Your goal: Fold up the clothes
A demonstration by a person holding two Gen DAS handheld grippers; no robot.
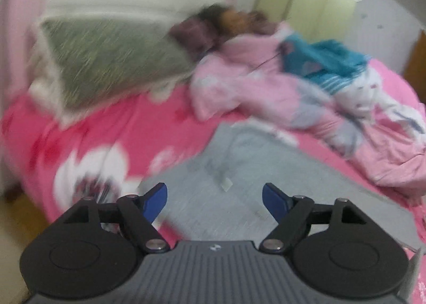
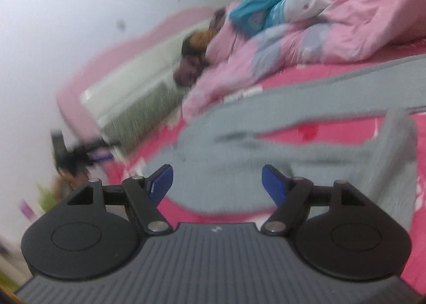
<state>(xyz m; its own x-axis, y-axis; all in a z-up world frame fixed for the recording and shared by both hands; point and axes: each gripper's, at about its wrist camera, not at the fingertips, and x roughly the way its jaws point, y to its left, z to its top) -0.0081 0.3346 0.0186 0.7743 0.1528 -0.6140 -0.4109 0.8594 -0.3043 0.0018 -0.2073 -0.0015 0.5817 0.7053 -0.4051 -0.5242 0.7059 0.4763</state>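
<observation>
A pink floral bedspread [image 1: 111, 128] covers the bed, with a green-grey pillow [image 1: 106, 64] at its head and a heap of pink and teal bedding [image 1: 266, 83] along the far side. The grey garment [image 1: 266, 171] lies spread flat on the bedspread in front of both cameras; in the right wrist view it looks like trousers, with a gap of pink showing between two grey legs [image 2: 306, 149], though blur makes this uncertain. The left gripper [image 1: 214, 204] hangs above the cloth with its blue pads well apart and nothing between them. The right gripper [image 2: 217, 184] is likewise wide apart and empty. Judging by this, the garment is laid out and the fold not yet begun; the next move calls for each gripper to come down onto an edge and pinch it
</observation>
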